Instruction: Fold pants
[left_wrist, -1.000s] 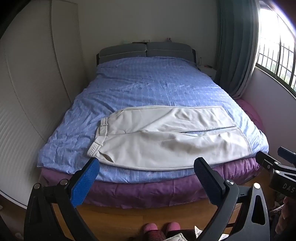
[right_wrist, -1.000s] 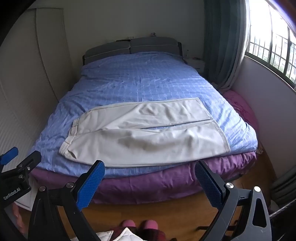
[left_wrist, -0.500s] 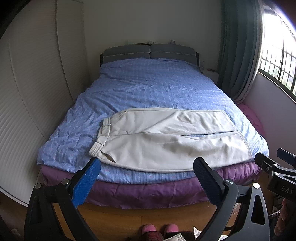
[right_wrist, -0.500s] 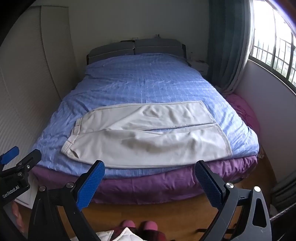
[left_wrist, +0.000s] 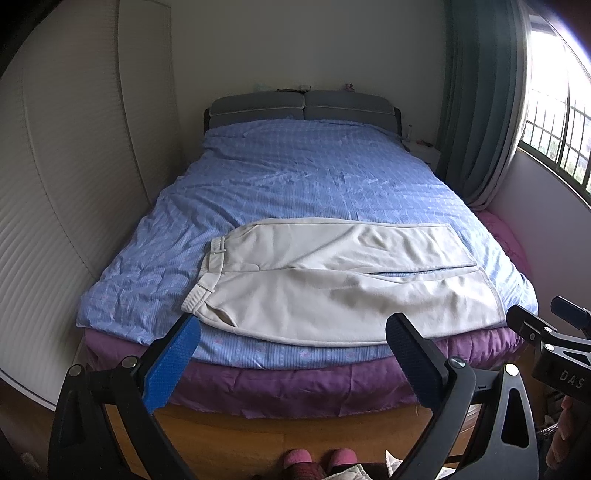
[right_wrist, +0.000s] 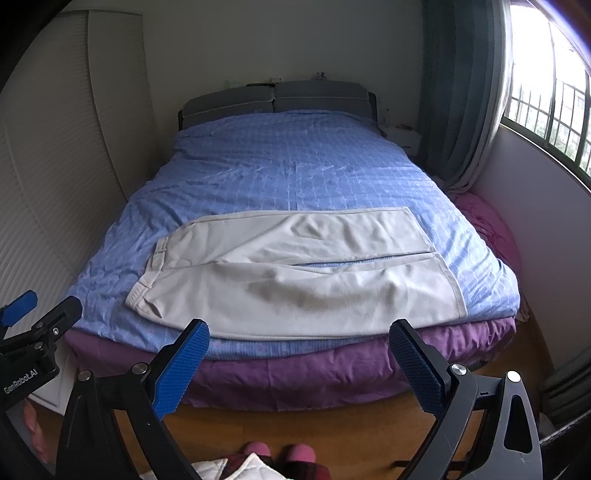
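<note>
Cream pants (left_wrist: 332, 280) (right_wrist: 295, 273) lie spread flat across the foot of the bed, waistband to the left and both legs running right, a thin gap between the legs. My left gripper (left_wrist: 291, 354) hangs open in front of the bed's foot edge, apart from the pants. My right gripper (right_wrist: 299, 358) is open too, at about the same distance from the near leg. Each gripper shows at the edge of the other's view: the right gripper (left_wrist: 546, 343) and the left gripper (right_wrist: 29, 332). Nothing is held.
The bed carries a blue checked cover (left_wrist: 303, 177) over a purple quilt (left_wrist: 295, 384). A white ribbed wardrobe (left_wrist: 66, 184) stands left, a curtain (left_wrist: 476, 103) and window right. Wooden floor (right_wrist: 295, 424) and a person's pink slippers (left_wrist: 317, 459) lie below.
Both grippers have drifted slightly, so the bed sits a little lower and farther in view. The pants have not moved.
</note>
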